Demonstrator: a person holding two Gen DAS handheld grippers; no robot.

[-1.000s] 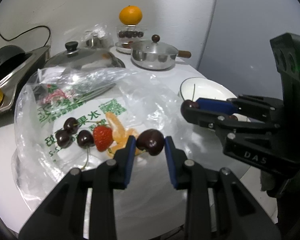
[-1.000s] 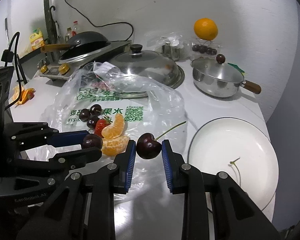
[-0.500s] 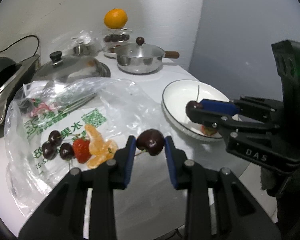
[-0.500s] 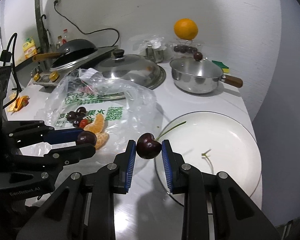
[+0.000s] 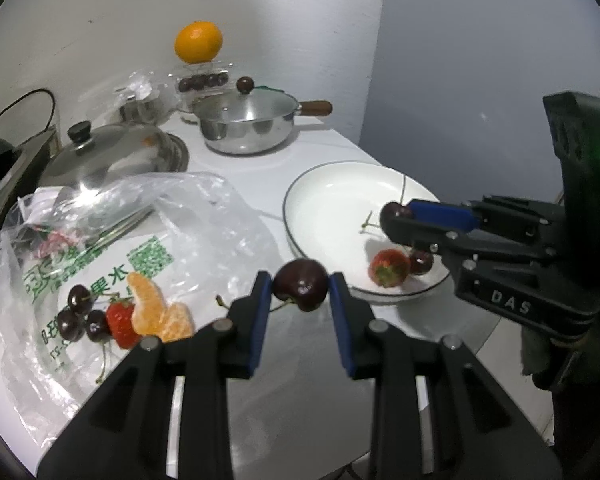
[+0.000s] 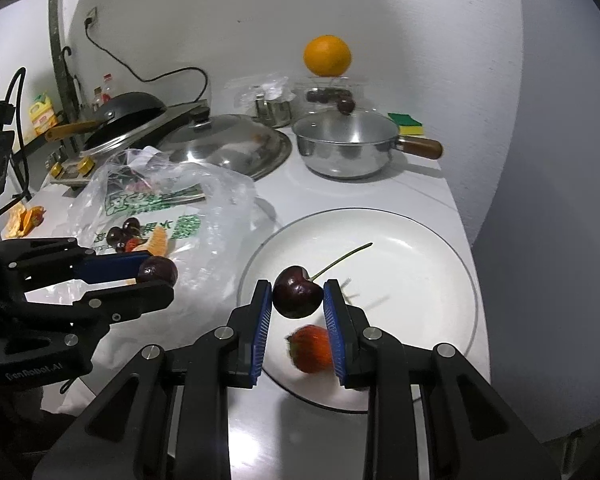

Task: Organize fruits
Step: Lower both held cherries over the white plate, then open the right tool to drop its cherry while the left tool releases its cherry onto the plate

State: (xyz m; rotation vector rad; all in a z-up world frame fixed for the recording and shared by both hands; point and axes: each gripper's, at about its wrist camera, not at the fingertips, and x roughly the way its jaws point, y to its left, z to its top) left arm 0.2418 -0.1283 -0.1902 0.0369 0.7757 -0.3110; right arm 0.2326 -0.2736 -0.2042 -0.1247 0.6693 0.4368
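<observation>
My left gripper is shut on a dark cherry, held over the table just left of the white plate. My right gripper is shut on a stemmed cherry and hangs above the plate. In the left wrist view that gripper comes in from the right over the plate. On the plate lie a strawberry, a cherry and a loose stem. Cherries, a strawberry and orange segments rest on the plastic bag.
At the back stand a lidded steel saucepan, a large pot lid, a tub of cherries with an orange on top, and a sponge. A stove with a black pan is far left. The table's right edge runs beside the plate.
Both grippers have carried their cherries to the right, from over the plastic bag towards the plate. The right one now hangs over the plate, where a strawberry and a cherry have come into view.
</observation>
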